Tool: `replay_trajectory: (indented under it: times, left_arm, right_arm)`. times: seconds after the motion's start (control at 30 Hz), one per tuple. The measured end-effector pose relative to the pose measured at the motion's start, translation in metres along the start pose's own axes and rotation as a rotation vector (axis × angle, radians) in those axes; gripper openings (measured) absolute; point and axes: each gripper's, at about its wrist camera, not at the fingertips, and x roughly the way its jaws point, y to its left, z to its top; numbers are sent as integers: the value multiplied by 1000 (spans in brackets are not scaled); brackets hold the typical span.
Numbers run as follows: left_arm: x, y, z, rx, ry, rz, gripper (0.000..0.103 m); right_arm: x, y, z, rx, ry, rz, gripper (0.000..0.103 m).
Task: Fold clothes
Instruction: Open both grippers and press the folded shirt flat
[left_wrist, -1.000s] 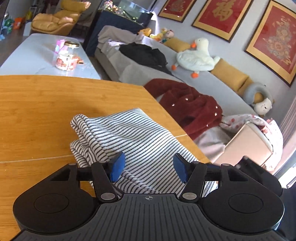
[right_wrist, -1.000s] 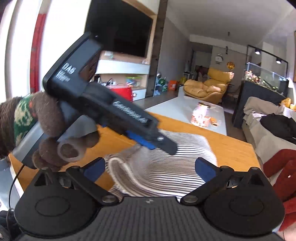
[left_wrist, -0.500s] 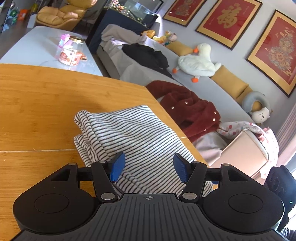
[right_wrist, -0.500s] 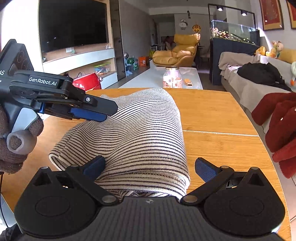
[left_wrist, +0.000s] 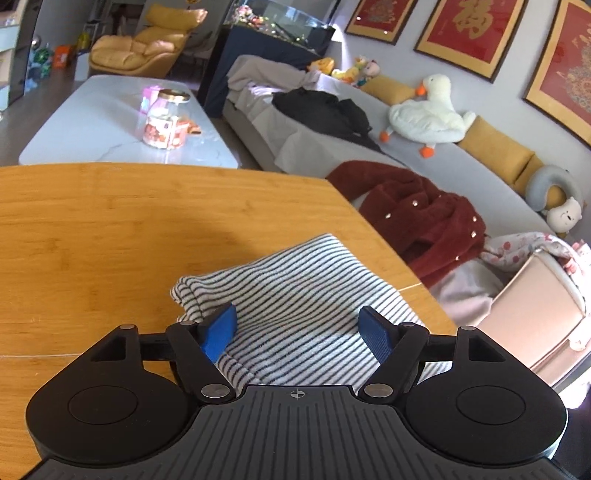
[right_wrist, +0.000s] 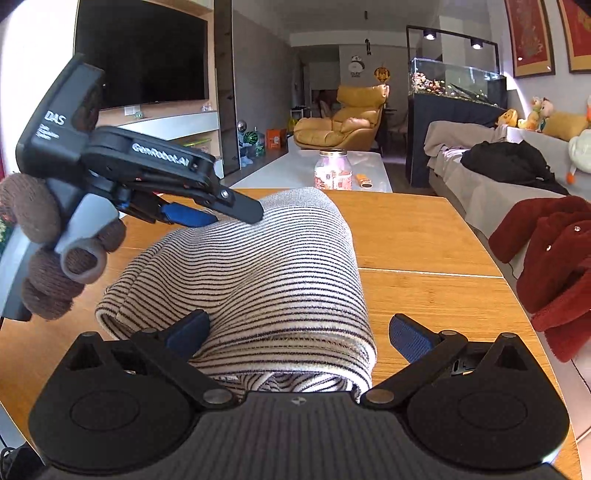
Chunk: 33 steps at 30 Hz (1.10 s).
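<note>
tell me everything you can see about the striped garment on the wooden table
The striped garment is a soft knit, cream with thin dark stripes, folded into a thick, rounded bundle with layered edges showing at its ends. It lies on the wooden table near the edge closest to the sofa. The left hand-held gripper hovers open over one end, fingers straddling the fabric. The right hand-held gripper is open around the nearer end, its left finger against the cloth.

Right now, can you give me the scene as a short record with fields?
garment: striped top, folded, lying on the wooden table
left gripper: open, over the top, holding nothing
right gripper: open, astride the top's near end, not clamped
sofa: red coat, black garment, plush goose
low table: jar
</note>
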Motion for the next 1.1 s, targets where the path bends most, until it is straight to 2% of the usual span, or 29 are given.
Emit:
replay_trajectory:
  times: [0.2,0.3,0.43,0.57,0.8,0.87,0.93,1.1]
  left_arm:
    - [22,6,-2,14,38,26,81]
    - [20,5,-4,22,39,27,82]
    - [21,7,-3,24,40,27,82]
    - [21,8,-2,18,40,23,83]
    - [13,7,0,-6,33,39,84]
    - [2,3,-1,-16,19,47,87]
    - [-16,-3,-6,-15,0,37,95]
    - [-45,-13,-30,-23,27,21,96]
  right_arm:
    - [0,-2,2,8,3,11,103]
    - [-1,-6,8,33,21,43,103]
    - [-8,-3,17,22,-11,116,103]
    - [7,18,13,-144,33,36,103]
    - [12,24,11,-165,22,19,103]
    - [11,25,8,-161,8,9,103]
    - [11,26,7,-161,3,4,103]
    - [9,22,8,-137,5,17,103]
